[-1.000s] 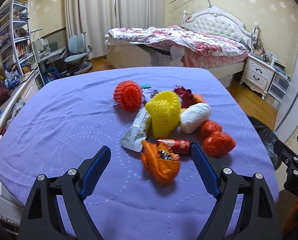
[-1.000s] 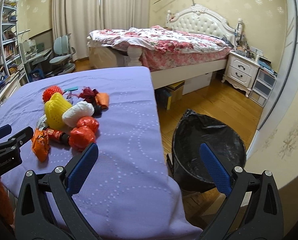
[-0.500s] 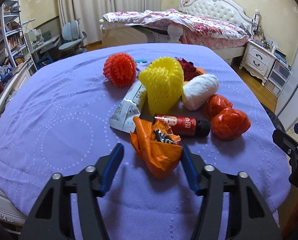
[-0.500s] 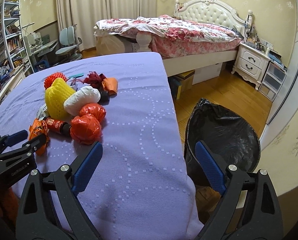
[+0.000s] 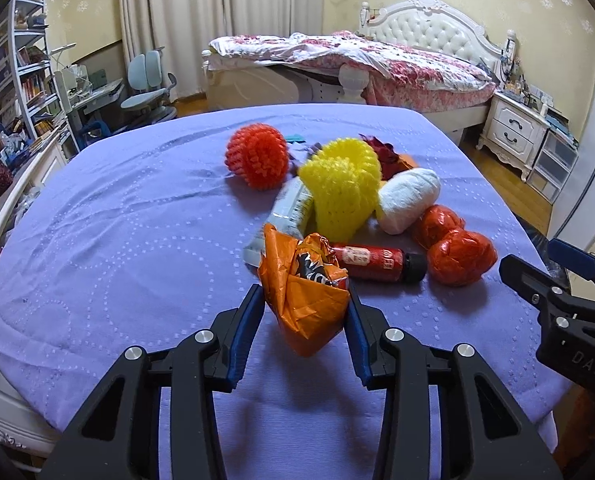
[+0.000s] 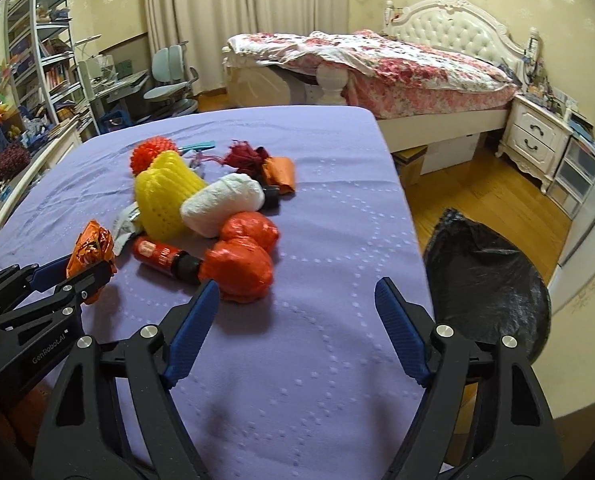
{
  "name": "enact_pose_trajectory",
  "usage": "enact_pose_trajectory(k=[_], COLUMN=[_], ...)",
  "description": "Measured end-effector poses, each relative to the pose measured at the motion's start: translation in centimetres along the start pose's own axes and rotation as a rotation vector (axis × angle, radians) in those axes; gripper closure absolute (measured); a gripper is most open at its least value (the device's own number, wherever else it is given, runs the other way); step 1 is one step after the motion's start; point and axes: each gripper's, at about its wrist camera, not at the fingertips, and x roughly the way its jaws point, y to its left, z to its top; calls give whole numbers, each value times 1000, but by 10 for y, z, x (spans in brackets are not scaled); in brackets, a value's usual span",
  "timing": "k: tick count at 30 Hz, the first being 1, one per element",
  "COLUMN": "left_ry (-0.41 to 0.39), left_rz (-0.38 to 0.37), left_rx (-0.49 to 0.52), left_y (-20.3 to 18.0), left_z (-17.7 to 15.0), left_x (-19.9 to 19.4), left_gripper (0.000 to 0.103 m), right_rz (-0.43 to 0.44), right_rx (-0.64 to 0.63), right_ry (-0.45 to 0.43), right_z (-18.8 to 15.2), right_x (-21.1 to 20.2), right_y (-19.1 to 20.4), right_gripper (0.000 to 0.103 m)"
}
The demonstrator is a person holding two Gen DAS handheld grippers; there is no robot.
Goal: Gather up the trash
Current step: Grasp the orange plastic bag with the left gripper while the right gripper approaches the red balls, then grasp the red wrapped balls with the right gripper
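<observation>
A pile of trash lies on the purple-clothed table. It holds an orange snack wrapper, a red bottle, two red crumpled bags, a yellow foam net, a white wad and an orange-red foam ball. My left gripper has the wrapper between its blue pads, which touch both of its sides while the jaws are closing. In the right wrist view the wrapper sits at the left gripper's tips. My right gripper hovers over bare cloth with nothing between its closing jaws. The nearer red bag lies just past its left finger.
A bin lined with a black bag stands on the wooden floor off the table's right edge. A bed and a nightstand are beyond it. Shelves and a desk chair fill the left side. A silver packet lies under the yellow net.
The left gripper moved forward and its jaws narrowed from wide apart onto the orange wrapper. The right gripper swung left toward the pile, and its jaws came somewhat closer together.
</observation>
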Motion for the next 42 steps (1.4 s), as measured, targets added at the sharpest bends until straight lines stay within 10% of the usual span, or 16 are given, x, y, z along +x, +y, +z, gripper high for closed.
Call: enact_pose_trajectory(k=[9, 15, 42], left_ry=[-5, -3, -53], left_rz=[42, 32, -98], left_rx=[-58, -65, 65], left_y=[31, 32, -53], left_z=[5, 4, 12], left_x=[9, 11, 0], left_gripper=[61, 61, 61], right_rz=[25, 110, -53], right_rx=[-39, -4, 191], right_ry=[25, 84, -25], right_z=[11, 5, -24], right_x=[24, 37, -18], right_y=[20, 19, -80], right_gripper=[37, 63, 66])
